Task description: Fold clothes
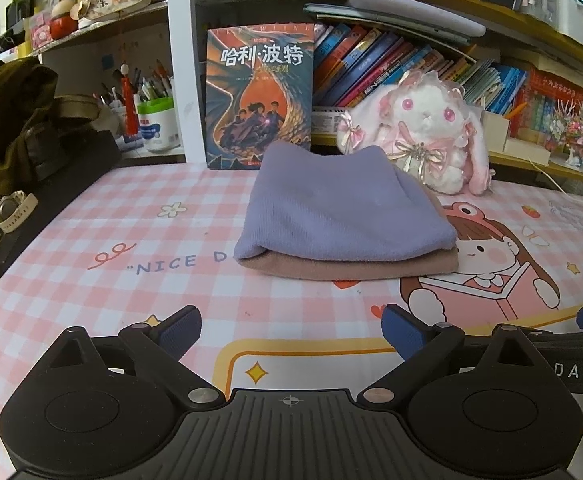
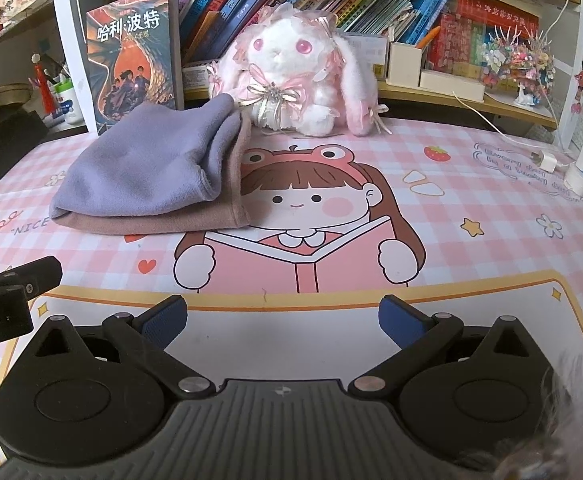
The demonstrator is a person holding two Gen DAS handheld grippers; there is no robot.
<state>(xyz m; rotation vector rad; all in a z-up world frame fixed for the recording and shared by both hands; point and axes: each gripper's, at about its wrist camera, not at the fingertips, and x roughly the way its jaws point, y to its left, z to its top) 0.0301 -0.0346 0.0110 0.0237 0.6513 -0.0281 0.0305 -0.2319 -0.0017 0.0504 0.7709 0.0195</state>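
Left gripper (image 1: 291, 330) low, agape — empty; right gripper (image 2: 283, 320) likewise.

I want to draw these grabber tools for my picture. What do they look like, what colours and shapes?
Both look alike. The left tool and right tool each have a ribbed dark grey body with a small crosshair mark, two round black discs, black arms with silver rivets, and blue textured pads. White lettering shows on the black side of each tool.
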